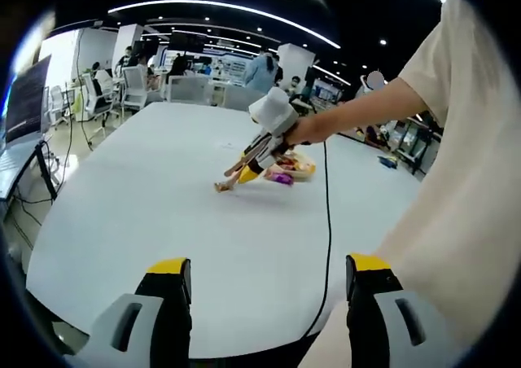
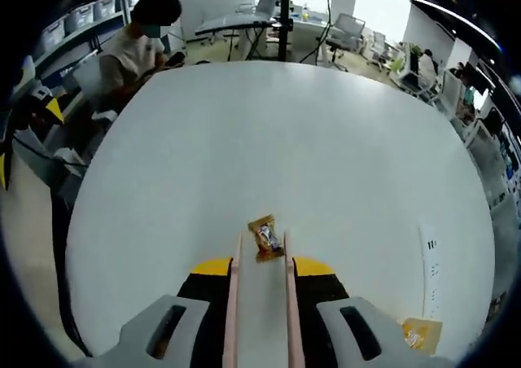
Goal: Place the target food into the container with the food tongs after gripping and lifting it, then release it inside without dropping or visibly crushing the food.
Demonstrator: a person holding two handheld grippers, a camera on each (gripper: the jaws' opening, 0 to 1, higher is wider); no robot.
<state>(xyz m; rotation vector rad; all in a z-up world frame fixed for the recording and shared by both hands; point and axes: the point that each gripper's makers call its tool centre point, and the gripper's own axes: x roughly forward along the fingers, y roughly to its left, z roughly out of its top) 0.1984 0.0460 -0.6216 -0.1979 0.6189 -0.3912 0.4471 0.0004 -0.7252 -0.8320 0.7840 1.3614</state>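
In the right gripper view my right gripper is shut on a pair of pale food tongs, whose two arms run forward side by side. A small orange-wrapped snack lies on the white table right at the tong tips, between them. In the left gripper view the right gripper reaches in from the right, its tongs slanting down to the snack. Just behind it sits a shallow container with food in it. My left gripper hangs open near the table's front edge, holding nothing.
A purple wrapped item lies by the container. Another orange snack and a white strip lie at the right. A black cable crosses the table. A person sits at the far edge; office chairs stand beyond.
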